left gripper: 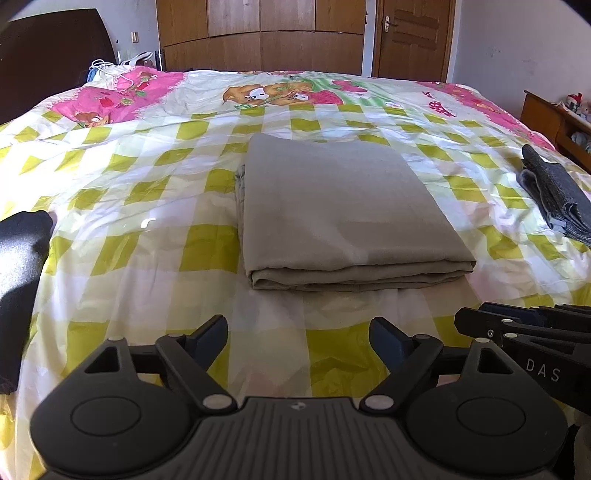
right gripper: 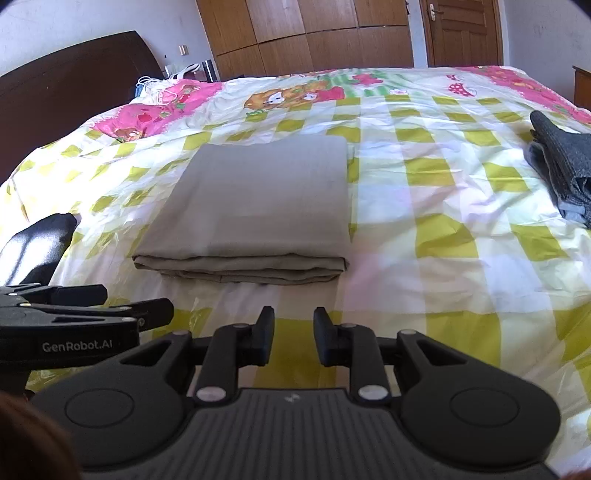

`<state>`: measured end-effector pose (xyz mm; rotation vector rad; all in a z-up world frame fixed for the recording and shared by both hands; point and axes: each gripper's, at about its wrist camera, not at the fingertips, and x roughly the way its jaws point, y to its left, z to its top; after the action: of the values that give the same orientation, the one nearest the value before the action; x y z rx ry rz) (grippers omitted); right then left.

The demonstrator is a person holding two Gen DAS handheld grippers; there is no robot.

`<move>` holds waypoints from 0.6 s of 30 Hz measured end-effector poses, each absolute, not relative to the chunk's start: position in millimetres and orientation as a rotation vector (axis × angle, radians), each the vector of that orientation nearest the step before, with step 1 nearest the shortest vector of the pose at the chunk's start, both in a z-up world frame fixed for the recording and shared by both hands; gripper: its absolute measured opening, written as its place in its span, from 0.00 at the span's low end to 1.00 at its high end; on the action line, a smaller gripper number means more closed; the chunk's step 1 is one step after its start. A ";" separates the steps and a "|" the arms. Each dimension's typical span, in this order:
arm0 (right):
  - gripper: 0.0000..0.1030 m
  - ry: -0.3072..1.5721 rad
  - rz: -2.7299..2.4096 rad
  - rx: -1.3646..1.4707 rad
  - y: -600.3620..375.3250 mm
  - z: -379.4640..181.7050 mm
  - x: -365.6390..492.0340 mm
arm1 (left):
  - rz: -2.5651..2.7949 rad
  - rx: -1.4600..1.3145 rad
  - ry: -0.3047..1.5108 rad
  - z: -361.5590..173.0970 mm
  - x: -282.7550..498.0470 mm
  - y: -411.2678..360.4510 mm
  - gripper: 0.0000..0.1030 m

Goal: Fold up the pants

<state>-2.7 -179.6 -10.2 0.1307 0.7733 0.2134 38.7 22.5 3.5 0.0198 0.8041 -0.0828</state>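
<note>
The grey-khaki pants [left gripper: 340, 206] [right gripper: 258, 199] lie folded into a flat rectangular stack on the bed, their layered edge facing me. In the left wrist view my left gripper [left gripper: 298, 326] hovers just short of that near edge with its jaws wide open and only bedcover between them. My right gripper [right gripper: 294, 315] sits beside it to the right of the stack's front edge. Its jaws stand a narrow gap apart with nothing in them. Each gripper shows side-on in the other's view: the right gripper [left gripper: 517, 332] and the left gripper [right gripper: 74, 317].
A checked yellow-green and white bedcover [left gripper: 147, 206] [right gripper: 443, 221] spreads all around. A dark grey folded garment [left gripper: 557, 192] [right gripper: 565, 166] lies at the right edge, a black garment [left gripper: 22, 266] [right gripper: 37, 247] at the left. Dark headboard [right gripper: 55, 85], wooden wardrobe [left gripper: 258, 33] and door beyond.
</note>
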 end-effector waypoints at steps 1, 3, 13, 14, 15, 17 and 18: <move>0.23 0.775 0.214 0.131 -179.1 -10.3 -3.9 | -0.082 0.025 0.801 3.7 38.3 22.0 0.94; 0.23 0.775 0.212 0.128 -178.2 -10.1 -5.6 | -0.082 0.029 0.797 3.8 38.0 21.6 0.95; 0.24 0.758 0.201 0.134 -180.9 -7.1 -7.8 | -0.086 0.027 0.813 2.3 38.6 19.0 1.00; 0.24 0.756 0.203 0.136 -180.9 -6.9 -8.2 | -0.087 0.031 0.811 2.4 38.2 18.2 1.00; 0.24 0.753 0.206 0.137 -181.0 -6.5 -8.6 | -0.089 0.032 0.809 2.8 37.7 17.3 1.00; 0.25 0.749 0.210 0.135 -181.0 -6.0 -8.7 | -0.089 0.027 0.814 3.0 37.4 16.2 1.00; 0.25 0.749 0.212 0.136 -181.0 -6.0 -8.8 | -0.090 0.023 0.820 2.8 37.9 16.1 1.00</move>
<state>-8.8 -181.0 -6.0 0.1358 0.7493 0.2119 37.9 16.1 2.8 0.0232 0.8199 -0.0897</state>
